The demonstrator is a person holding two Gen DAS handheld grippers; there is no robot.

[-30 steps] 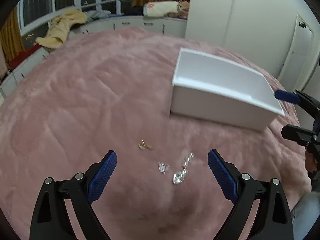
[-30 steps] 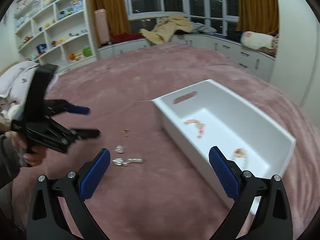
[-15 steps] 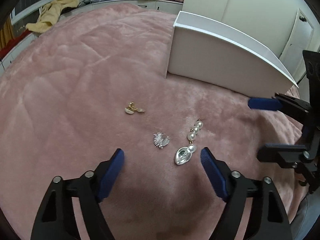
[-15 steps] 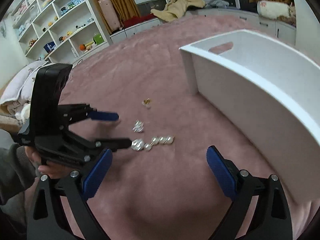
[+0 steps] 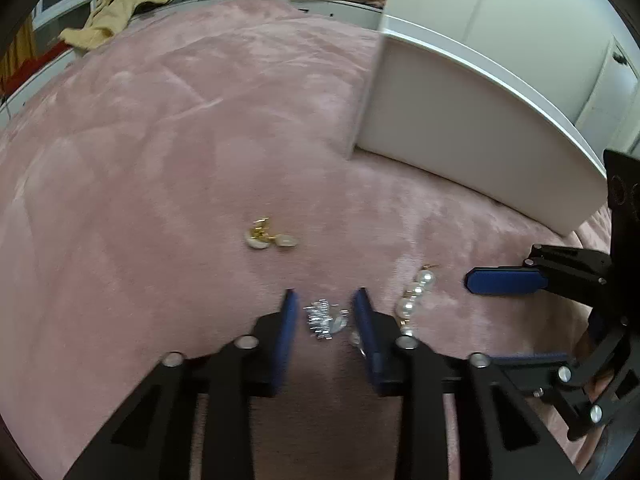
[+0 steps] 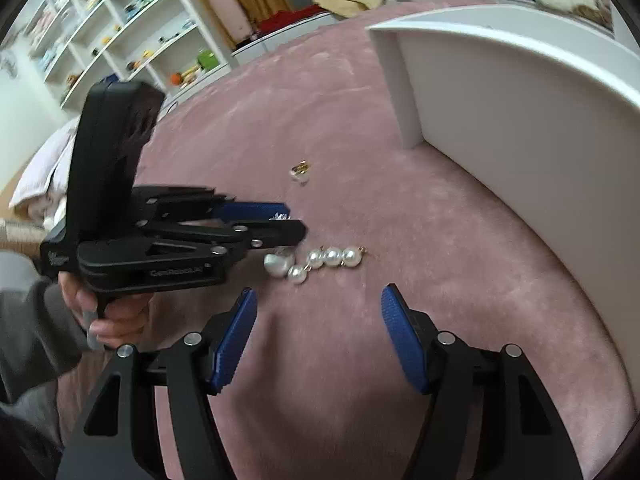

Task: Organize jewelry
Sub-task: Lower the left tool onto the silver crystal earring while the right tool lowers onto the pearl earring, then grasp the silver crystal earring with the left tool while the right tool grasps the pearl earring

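Observation:
Three jewelry pieces lie on the pink plush surface. My left gripper is down on the surface with its blue pads either side of a small silver sparkly earring, with a narrow gap still showing on both sides. A pearl drop earring lies just right of it; it also shows in the right wrist view. A gold and shell earring lies farther ahead. My right gripper is open and empty, low, just short of the pearl earring. The left gripper shows in the right wrist view.
A white box stands on the pink surface ahead to the right; its side wall is close on my right gripper's right. White shelves and a window bench with clothes lie beyond.
My left gripper has dropped to the surface and narrowed its jaws around the silver earring. My right gripper has moved lower and closer to the pearl earring.

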